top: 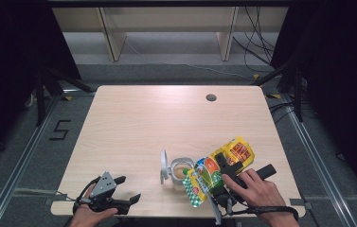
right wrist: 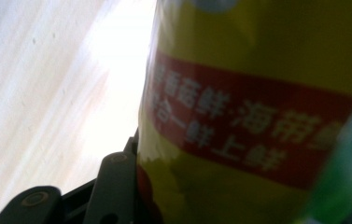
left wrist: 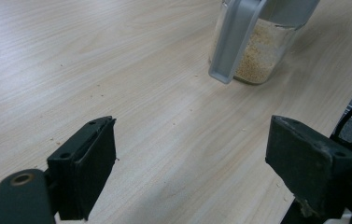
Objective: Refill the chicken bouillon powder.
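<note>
Item, nearest edge of the pale wood-grain bench [top: 133, 118]: left claw [top: 129, 189], black with a grey three-cornered plate on top, held in the person's left hand [top: 88, 215] at the front left corner, jaws standing wide apart with only bare bench between them; its two black pads [left wrist: 96, 163] show in the left gripper view pointing toward the jar. Item, front right: right claw [top: 223, 163], held in the person's right hand [top: 254, 189], clamped on a glossy yellow plastic pouch with a red printed band and a green-and-white checked end [top: 216, 172]; the pouch is tilted, its checked end lowest and hanging just over the mouth of the jar, its yellow end raised toward the right. In the right gripper view the yellow pouch [right wrist: 257, 116] presses against the one black jaw in view, print blurred. Item, just left of the pouch: small clear glass jar partly filled with pale beige granules [top: 182, 172], upright on the bench, its grey hinged lid [top: 164, 166] swung open and standing to the jar's left. A few loose crumbs lie on the bench near it. Item, far side: small dark round hole [top: 211, 98] in the bench top, well apart from everything else.
</note>
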`<action>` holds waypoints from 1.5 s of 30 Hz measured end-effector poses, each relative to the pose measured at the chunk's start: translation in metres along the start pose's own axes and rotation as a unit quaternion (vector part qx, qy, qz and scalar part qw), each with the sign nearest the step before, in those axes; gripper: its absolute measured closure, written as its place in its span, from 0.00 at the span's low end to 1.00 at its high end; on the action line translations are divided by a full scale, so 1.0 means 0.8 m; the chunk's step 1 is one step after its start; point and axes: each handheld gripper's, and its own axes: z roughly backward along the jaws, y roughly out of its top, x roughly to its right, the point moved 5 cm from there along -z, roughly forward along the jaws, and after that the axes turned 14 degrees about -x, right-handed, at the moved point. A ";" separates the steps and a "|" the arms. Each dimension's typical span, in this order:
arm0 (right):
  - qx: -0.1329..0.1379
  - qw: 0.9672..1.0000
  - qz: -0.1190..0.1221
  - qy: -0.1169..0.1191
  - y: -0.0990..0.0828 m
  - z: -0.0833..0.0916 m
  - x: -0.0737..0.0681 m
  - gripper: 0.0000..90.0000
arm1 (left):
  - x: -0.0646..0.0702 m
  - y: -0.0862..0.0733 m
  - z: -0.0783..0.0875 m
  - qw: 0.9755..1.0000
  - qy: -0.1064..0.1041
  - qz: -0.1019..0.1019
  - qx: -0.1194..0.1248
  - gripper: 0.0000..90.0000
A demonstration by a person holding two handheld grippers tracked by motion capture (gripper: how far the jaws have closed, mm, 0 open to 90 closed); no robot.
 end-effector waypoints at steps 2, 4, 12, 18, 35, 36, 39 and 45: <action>0.006 0.998 -0.053 0.020 -0.002 -0.003 -0.011 0.66 | -0.001 0.001 0.000 1.000 -0.001 -0.011 0.004 0.17; 0.027 0.999 -0.042 0.016 -0.002 -0.008 -0.010 0.66 | -0.001 0.000 0.000 1.000 0.000 -0.014 0.000 0.17; 0.055 0.991 -0.106 0.059 -0.011 -0.025 -0.029 0.67 | -0.001 0.000 -0.001 1.000 0.001 -0.015 0.000 0.17; 0.097 0.981 -0.151 0.068 -0.003 -0.029 -0.037 0.67 | -0.001 0.000 0.001 1.000 0.004 -0.015 -0.002 0.17; 0.175 0.918 -0.338 0.117 -0.017 -0.047 -0.063 0.72 | -0.001 0.001 0.002 1.000 -0.001 -0.016 0.002 0.17; 0.177 0.911 -0.354 0.121 -0.020 -0.047 -0.063 0.72 | -0.001 0.001 0.002 1.000 -0.001 -0.016 0.002 0.17; 0.194 0.888 -0.394 0.137 -0.025 -0.048 -0.065 0.72 | -0.001 0.002 0.002 1.000 -0.001 -0.015 0.003 0.17; 0.223 0.844 -0.462 0.158 -0.031 -0.062 -0.071 0.74 | -0.002 0.002 0.002 1.000 0.001 -0.018 0.003 0.17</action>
